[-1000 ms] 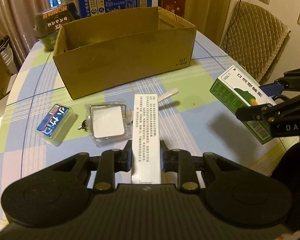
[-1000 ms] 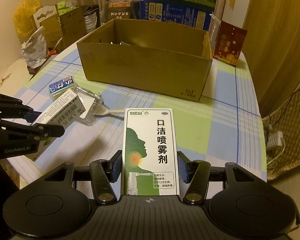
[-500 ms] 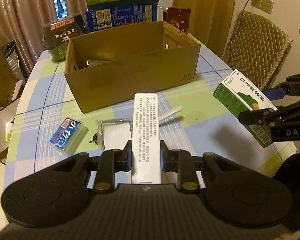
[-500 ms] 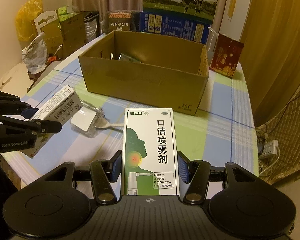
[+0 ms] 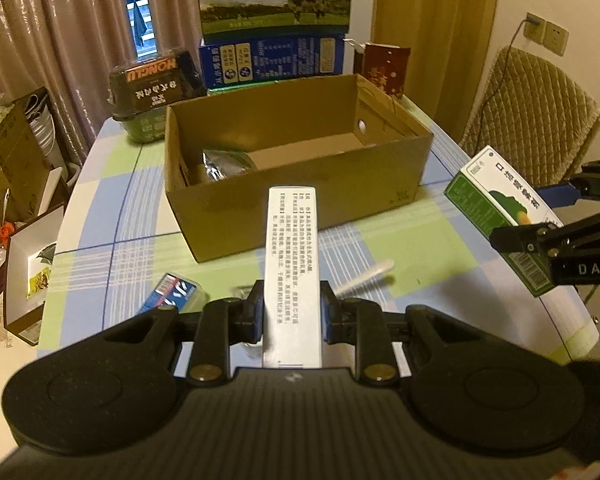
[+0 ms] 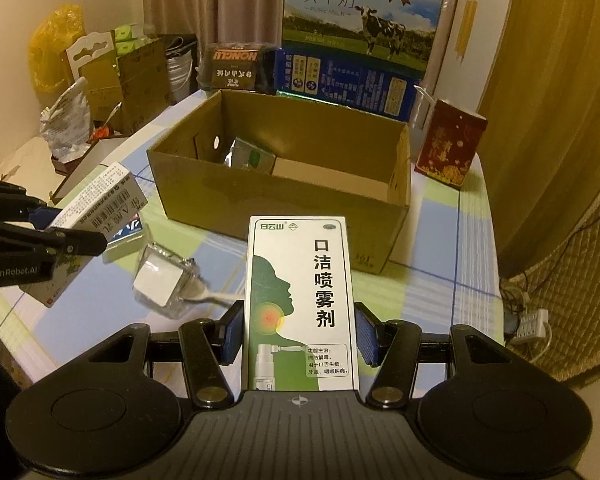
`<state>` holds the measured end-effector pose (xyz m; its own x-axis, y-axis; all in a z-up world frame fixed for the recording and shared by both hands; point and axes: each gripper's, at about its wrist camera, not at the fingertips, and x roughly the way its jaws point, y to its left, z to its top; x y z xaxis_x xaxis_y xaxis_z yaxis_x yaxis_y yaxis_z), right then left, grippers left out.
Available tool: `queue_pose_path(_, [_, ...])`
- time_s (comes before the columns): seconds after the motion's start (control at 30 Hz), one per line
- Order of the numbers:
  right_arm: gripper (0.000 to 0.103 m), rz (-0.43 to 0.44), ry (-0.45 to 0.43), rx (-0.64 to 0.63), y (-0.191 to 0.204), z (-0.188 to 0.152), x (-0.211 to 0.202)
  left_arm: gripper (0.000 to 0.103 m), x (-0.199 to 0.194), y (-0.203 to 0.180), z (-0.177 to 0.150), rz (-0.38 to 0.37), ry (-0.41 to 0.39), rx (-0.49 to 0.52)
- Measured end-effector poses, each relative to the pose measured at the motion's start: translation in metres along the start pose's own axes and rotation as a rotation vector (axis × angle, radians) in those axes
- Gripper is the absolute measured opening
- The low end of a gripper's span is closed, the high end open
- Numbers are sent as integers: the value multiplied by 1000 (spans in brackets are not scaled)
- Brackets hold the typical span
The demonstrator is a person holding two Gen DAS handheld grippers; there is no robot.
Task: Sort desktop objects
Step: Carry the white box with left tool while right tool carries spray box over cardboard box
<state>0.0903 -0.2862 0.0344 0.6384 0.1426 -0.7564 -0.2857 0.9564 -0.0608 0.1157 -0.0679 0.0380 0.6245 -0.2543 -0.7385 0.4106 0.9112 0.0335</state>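
My left gripper (image 5: 292, 316) is shut on a narrow white medicine box (image 5: 293, 256) with printed text, held above the table. In the right wrist view my right gripper (image 6: 299, 338) is shut on a green and white throat spray box (image 6: 300, 300). Each gripper shows at the edge of the other view: the left gripper (image 6: 40, 236) with the white box (image 6: 100, 208), and the spray box (image 5: 500, 216) at the right edge of the left view. An open cardboard box (image 5: 296, 168) stands ahead on the checked tablecloth, with a silver foil packet (image 5: 226, 162) inside.
On the cloth lie a blue pack (image 5: 172, 296), a clear plastic case (image 6: 164, 280) and a white spoon (image 5: 364, 276). Milk cartons (image 6: 360, 32), a dark food tub (image 5: 152, 88) and a red bag (image 6: 448, 148) stand behind the box. A padded chair (image 5: 528, 108) is at the right.
Both grippers have risen with their boxes still held. The cardboard box's inside now shows, and the items on the cloth have slid lower in both views.
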Motion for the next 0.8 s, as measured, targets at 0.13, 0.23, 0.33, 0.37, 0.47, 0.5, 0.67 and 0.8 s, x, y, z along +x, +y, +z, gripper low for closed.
queue_pose_path(0.13, [53, 1, -3, -7, -2, 11, 9, 21, 7, 7, 9, 10, 4, -1])
queue_pose_path(0.23, [53, 4, -3, -15, -3, 17, 15, 21, 13, 13, 15, 15, 9, -5])
queue_pose_path(0.33, [53, 8, -3, -19, -3, 25, 23, 21, 20, 18, 21, 21, 16, -6])
queue_pose_path(0.37, [53, 9, -4, -22, -3, 28, 26, 21, 23, 20, 23, 21, 17, -8])
queue_pose_path(0.47, [53, 15, -6, -26, -5, 37, 35, 21, 32, 24, 30, 26, 23, -9])
queue_pose_path(0.5, [53, 16, -7, -26, -6, 40, 38, 21, 35, 25, 32, 26, 24, -9])
queue_pose_path(0.67, [53, 19, -11, -22, -13, 58, 54, 21, 51, 31, 50, 26, 25, -3])
queue_pose_path(0.8, [53, 29, -25, -4, -26, 79, 62, 21, 66, 36, 72, 19, 16, -4])
